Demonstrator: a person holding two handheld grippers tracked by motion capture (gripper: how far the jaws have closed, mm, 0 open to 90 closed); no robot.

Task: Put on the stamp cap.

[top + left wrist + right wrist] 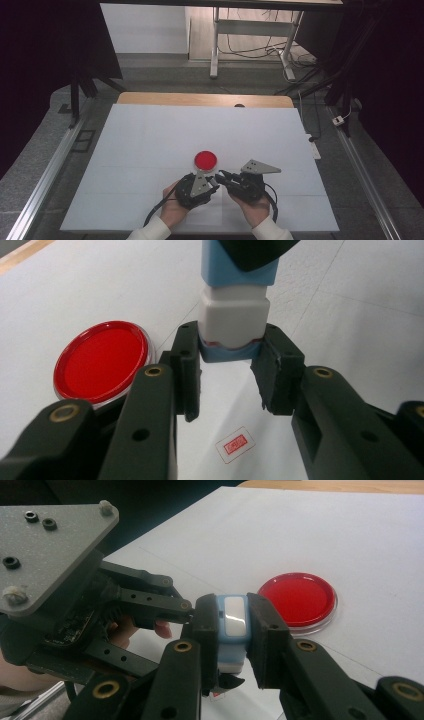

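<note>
I have both grippers low on the white table point(150, 150), jaws meeting at about 6 o'clock of the red round dish point(205, 160). My right gripper point(234, 630) is clenched on the small blue-and-white block point(231, 630), its 2 pads pressed flat against the block's sides. In the left gripper view that block point(234, 315) hangs down from 12 o'clock, and the left gripper point(227, 372) has its jaws at the block's lower blue end, 1 on each side; whether they press it or stand just off it, I cannot tell. The dish point(101, 361) lies flat at 9 o'clock of those jaws. A small red-printed label point(235, 444) lies on the table below them.
</note>
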